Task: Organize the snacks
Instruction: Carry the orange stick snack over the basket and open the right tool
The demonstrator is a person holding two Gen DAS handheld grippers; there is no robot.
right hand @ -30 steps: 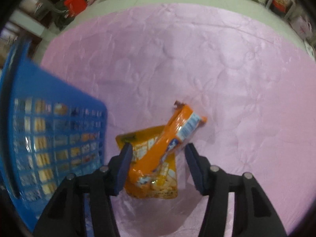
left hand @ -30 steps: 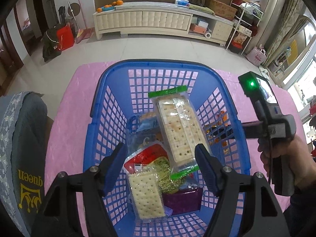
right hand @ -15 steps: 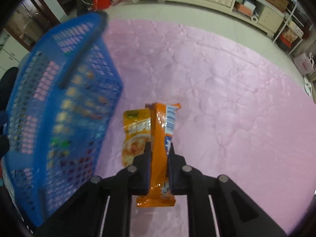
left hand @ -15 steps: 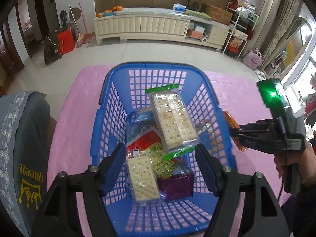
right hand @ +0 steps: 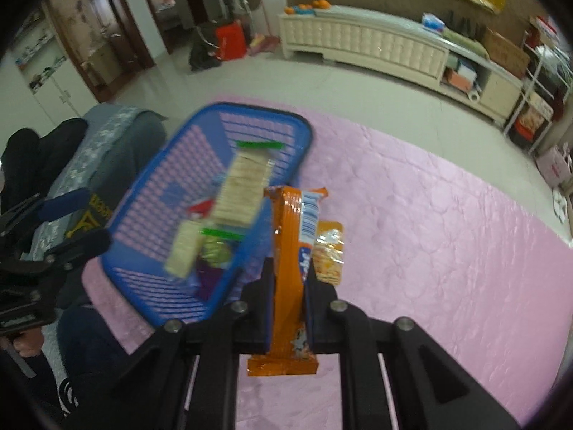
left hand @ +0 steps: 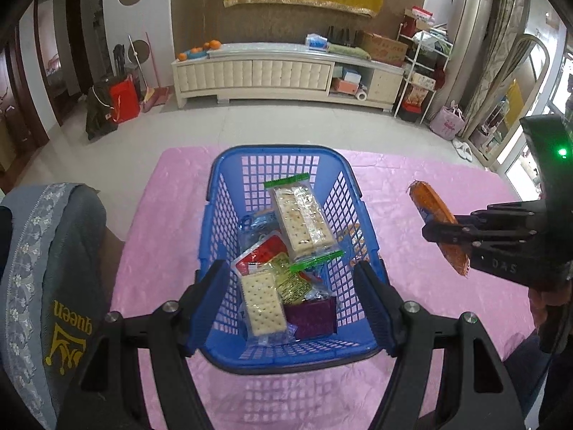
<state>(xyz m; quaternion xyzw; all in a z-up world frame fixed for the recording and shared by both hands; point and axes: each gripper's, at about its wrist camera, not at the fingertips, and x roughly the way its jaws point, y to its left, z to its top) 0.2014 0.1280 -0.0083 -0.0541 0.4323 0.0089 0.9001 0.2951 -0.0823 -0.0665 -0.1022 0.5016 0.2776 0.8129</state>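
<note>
Your right gripper fingers clamp the orange snack pack, lifted beside the blue basket (left gripper half-open, empty). Carry it over the rim, then release low.

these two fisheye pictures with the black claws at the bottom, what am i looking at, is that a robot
No robot: a person holds a two-finger gripper in each hand, and each gripper carries a camera looking along its fingers. The left camera looks down past the open, empty left gripper into a blue basket of snack packs on a pink cloth. The right camera shows the right gripper shut on an orange snack pack, lifted off the cloth beside the basket. A yellow-orange pack lies on the cloth below it.
</note>
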